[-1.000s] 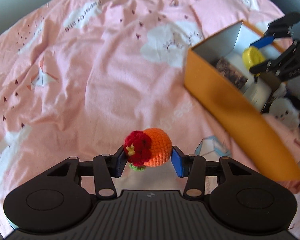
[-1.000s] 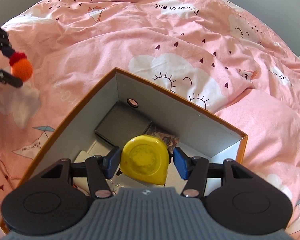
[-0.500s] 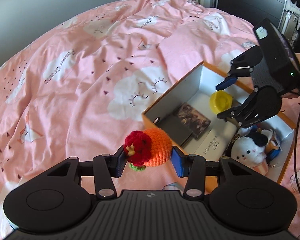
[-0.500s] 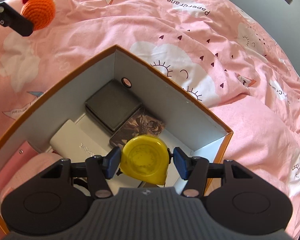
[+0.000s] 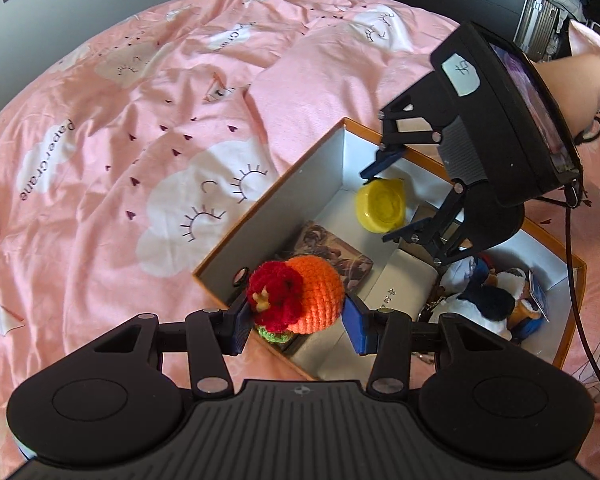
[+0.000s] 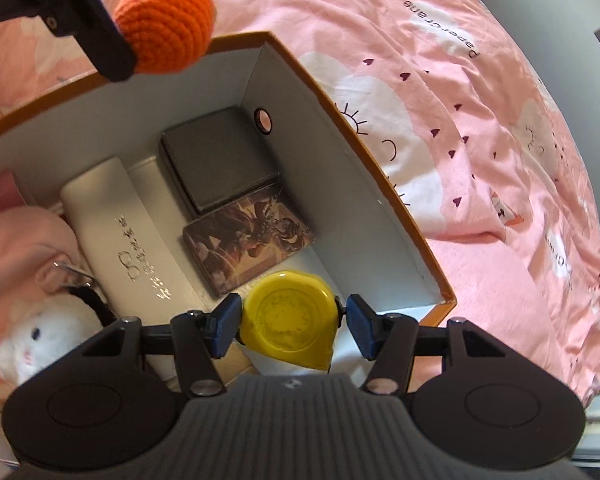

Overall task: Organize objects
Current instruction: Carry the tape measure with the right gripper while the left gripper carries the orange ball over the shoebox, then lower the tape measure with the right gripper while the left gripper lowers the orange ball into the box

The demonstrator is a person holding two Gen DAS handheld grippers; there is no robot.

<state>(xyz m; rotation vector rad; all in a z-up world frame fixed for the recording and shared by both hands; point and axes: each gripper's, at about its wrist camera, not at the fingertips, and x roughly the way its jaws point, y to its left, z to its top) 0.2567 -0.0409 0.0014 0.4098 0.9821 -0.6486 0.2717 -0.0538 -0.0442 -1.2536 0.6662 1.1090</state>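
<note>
Pink bedding printed with white clouds, small dark hearts and the word "Papercrane" covers a bed and fills most of both views. On it sits an open rectangular cardboard box, orange outside and white inside.

Seen from the left wrist camera, the left hand-held gripper is closed on a crocheted orange ball topped with a red yarn flower and a green base. Its blue pads press the ball from both sides. The ball hangs above the near corner of the box, over the rim. To the right, the right hand-held gripper reaches down into the box, held by a bare forearm. Between its fingers is a round yellow tape measure, low in the far part of the box.

From the right wrist camera, a pink pouch and a white plush toy lie at the left end of the box. Beside them lies a long silver-white case with printed characters. Next come a dark grey square case, in the corner near a round hole in the box wall, and a brown picture-printed card box just beside it. Further right, the yellow tape measure sits between the blue pads: the left pad touches it, while a narrow gap shows at the right pad, so I cannot tell whether it is firmly gripped. At top left, the orange ball appears above the box's rim.
</note>
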